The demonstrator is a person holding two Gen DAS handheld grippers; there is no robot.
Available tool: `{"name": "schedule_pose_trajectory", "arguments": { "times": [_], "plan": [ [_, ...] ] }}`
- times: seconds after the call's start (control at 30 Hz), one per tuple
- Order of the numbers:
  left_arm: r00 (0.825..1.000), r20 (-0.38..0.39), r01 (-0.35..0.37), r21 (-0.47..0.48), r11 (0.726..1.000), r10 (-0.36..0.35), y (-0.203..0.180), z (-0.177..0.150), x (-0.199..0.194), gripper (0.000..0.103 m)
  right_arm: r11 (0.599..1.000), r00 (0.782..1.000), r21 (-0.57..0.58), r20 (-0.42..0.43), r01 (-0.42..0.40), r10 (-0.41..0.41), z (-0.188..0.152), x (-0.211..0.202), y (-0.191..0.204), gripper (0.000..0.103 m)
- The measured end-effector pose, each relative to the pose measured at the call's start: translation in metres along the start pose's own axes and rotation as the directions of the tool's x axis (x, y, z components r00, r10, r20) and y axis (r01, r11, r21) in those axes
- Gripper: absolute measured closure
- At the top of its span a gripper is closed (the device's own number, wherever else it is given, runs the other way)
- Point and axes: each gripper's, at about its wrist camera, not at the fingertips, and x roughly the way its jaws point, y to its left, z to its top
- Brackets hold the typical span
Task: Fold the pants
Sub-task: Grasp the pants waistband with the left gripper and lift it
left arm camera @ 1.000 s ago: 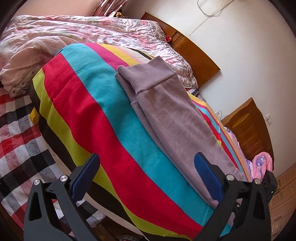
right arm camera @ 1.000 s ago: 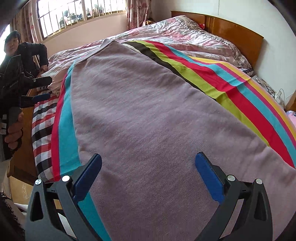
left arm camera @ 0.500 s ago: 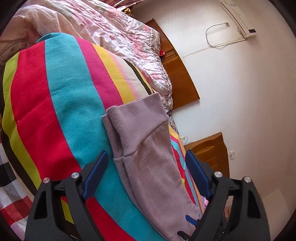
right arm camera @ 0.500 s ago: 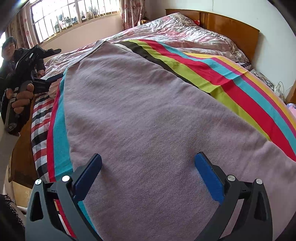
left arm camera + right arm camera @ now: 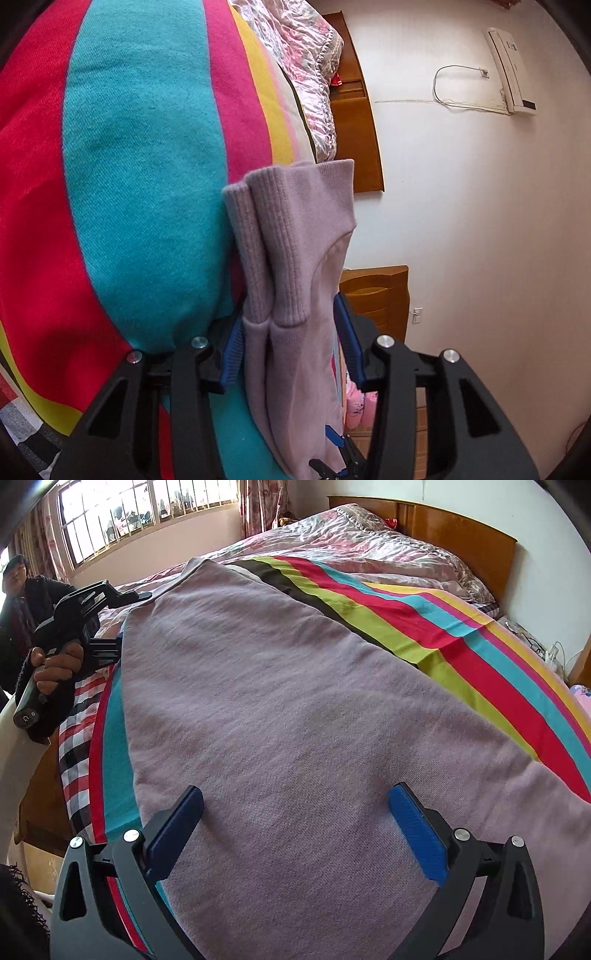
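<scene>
Left gripper jaws closing around two ribbed cuffs, one pants

We see a striped blanket spread over the bed, a pink quilt at the far end against the wooden headboard, and a barred window far left.
</scene>
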Motion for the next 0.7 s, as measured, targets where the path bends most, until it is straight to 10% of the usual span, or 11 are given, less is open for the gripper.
{"name": "schedule_pose_trajectory", "arguments": {
  "times": [0.3, 0.7],
  "plan": [
    [0.998, -0.004, 0.056, -0.03, 0.998, -0.056, 0.02, 0.007, 0.0, 0.082, 1.0, 1.0, -0.003, -0.005, 0.009, -0.009, 0.0, 0.0, 0.001, 0.005],
    [0.984, 0.084, -0.171, 0.173, 0.97, 0.159, -0.019, 0.003, -0.004, 0.085, 0.998, 0.999, -0.051, -0.038, 0.023, -0.025, 0.014, 0.016, 0.011, 0.004]
  ]
}}
